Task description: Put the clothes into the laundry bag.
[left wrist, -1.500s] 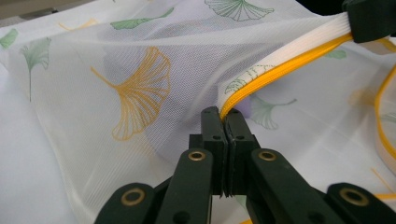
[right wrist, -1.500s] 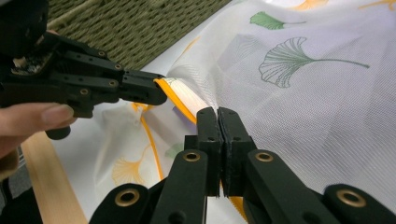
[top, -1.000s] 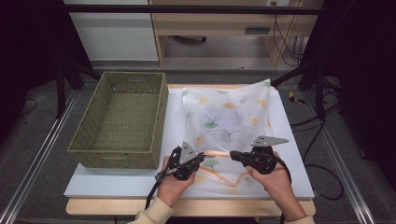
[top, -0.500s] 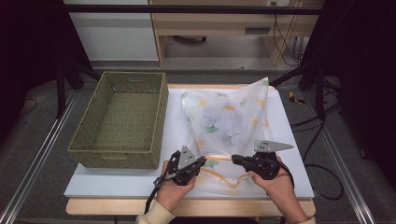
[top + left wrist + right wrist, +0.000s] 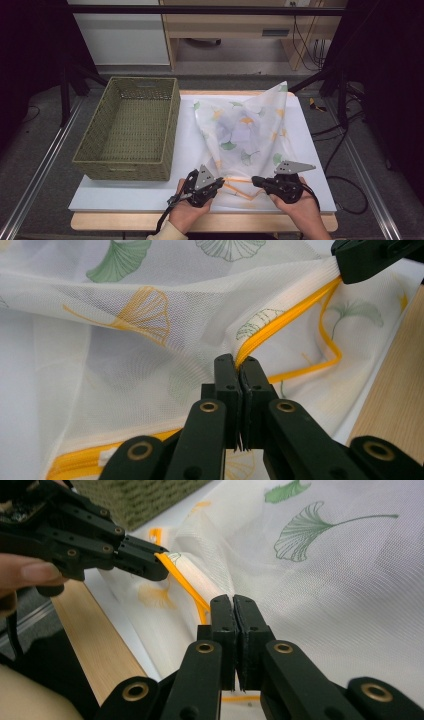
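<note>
The mesh laundry bag (image 5: pixel 245 132) lies on the white table top (image 5: pixel 125 192), spread from the centre toward 6 o'clock, with its far corner peaked up at 1 o'clock; the woven basket (image 5: pixel 127 132) stands at 9 o'clock, just beside the bag and empty as far as the high view shows. Both grippers work the near hem at 6 o'clock; the left gripper (image 5: pixel 235 362) has its jaws pressed fully together on the orange zipper edge (image 5: pixel 280 322), and the right gripper (image 5: pixel 232 602) is likewise clamped tight on the same hem a little further along, the band of fabric stretched between them.

The step in hand looks like lifting the bag by its zipper edge, probably to carry it toward the basket; to do it well, both pinches should hold on the stiff zipper tape rather than on the thin mesh alone, since mesh can slip or snag; the two hands should rise together and keep the span between them lightly taut, not strained; the trailing body of the bag should clear the table before any swing toward 9 o'clock, so that it does not catch on the basket's rim.
</note>
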`<action>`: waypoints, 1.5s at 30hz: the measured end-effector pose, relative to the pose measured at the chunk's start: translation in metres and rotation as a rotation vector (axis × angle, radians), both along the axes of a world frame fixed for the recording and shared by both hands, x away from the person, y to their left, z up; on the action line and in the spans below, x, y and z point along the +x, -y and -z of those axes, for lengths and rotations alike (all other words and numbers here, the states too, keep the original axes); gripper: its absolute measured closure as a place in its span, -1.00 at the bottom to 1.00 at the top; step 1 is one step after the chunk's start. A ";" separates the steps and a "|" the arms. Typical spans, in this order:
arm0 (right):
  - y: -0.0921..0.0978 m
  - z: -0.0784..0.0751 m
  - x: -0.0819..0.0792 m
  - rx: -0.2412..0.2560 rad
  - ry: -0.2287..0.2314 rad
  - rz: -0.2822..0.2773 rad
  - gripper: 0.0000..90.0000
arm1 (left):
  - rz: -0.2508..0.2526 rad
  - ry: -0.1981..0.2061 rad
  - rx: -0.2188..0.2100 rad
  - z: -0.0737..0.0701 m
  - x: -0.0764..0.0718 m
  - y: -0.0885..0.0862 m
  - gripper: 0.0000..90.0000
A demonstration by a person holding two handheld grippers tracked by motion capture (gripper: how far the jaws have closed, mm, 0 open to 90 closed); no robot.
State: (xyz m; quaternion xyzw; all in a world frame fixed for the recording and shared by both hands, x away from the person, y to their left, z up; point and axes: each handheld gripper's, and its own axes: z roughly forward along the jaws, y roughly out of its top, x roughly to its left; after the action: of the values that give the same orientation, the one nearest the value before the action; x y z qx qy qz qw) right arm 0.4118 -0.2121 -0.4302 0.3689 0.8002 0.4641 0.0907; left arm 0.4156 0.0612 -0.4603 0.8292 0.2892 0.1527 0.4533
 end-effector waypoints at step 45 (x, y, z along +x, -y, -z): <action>-0.008 0.034 0.006 -0.211 -0.067 -0.023 0.52 | -0.073 0.033 -0.010 0.000 -0.007 -0.017 -0.04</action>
State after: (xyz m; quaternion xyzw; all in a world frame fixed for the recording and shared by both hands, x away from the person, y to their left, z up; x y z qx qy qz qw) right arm 0.4177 -0.2039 -0.4644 0.3634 0.8513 0.3659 0.0969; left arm 0.4087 0.0782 -0.4600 0.8130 0.3125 0.1815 0.4565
